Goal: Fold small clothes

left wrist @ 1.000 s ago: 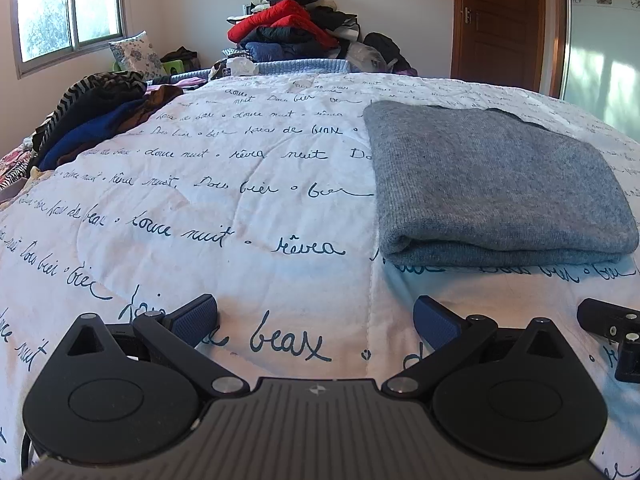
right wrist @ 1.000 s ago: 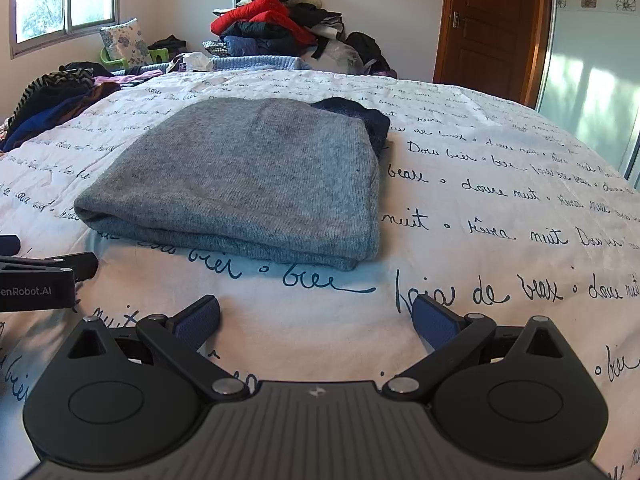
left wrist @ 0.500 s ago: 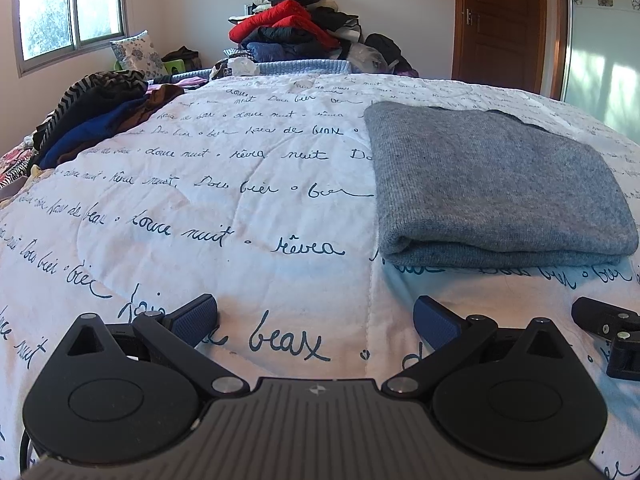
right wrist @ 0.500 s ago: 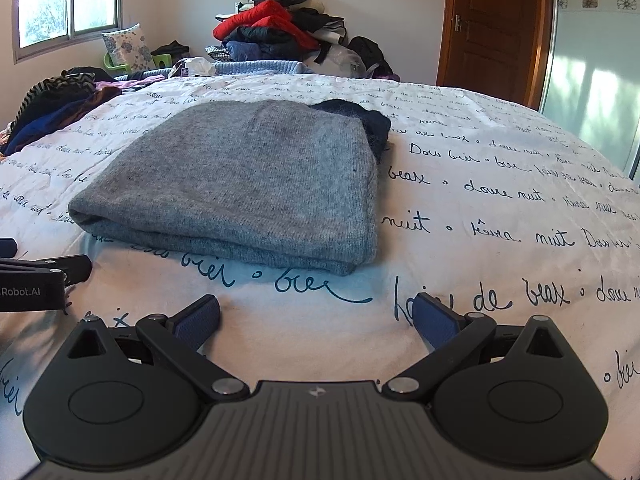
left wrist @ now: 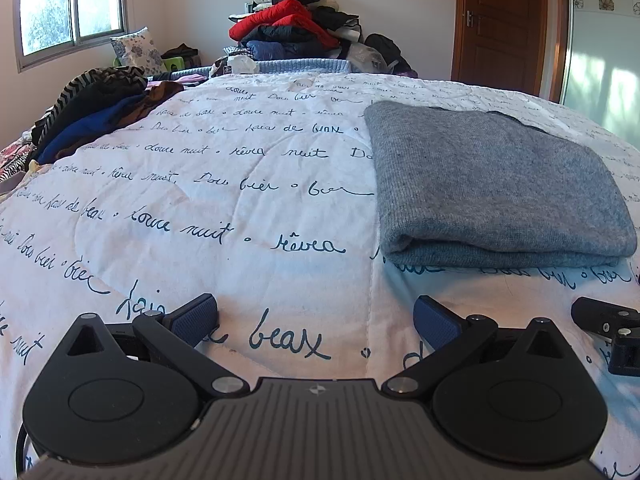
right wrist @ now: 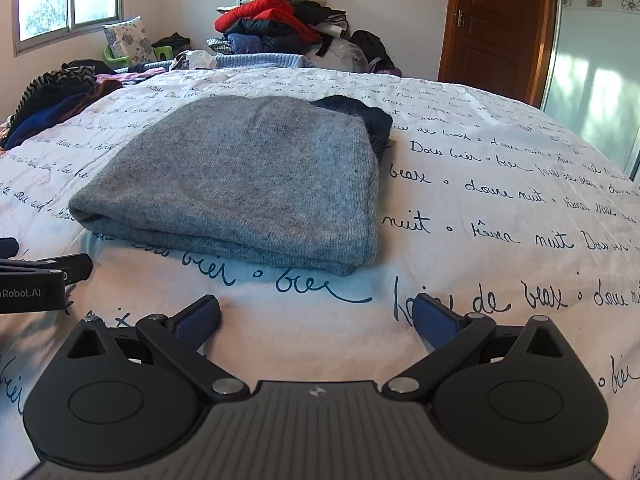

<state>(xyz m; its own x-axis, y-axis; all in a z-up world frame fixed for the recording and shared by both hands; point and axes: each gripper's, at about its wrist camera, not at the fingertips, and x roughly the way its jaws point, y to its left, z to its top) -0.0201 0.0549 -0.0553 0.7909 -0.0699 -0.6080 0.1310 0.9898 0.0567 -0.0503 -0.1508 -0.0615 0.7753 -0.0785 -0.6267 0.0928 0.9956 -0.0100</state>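
Both jaws apart, folded grey sweater (right wrist: pixel 256 176) untouched.

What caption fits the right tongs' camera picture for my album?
Open right tongs wait before a folded grey sweater on a white quilt with writing.

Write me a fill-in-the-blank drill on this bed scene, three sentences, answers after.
1. The folded sweater on the bedspread is ____ in colour.
2. Both the left gripper and the right gripper are ____, holding nothing.
3. The jacket on the far clothes pile is ____.

Answers: grey; open; red
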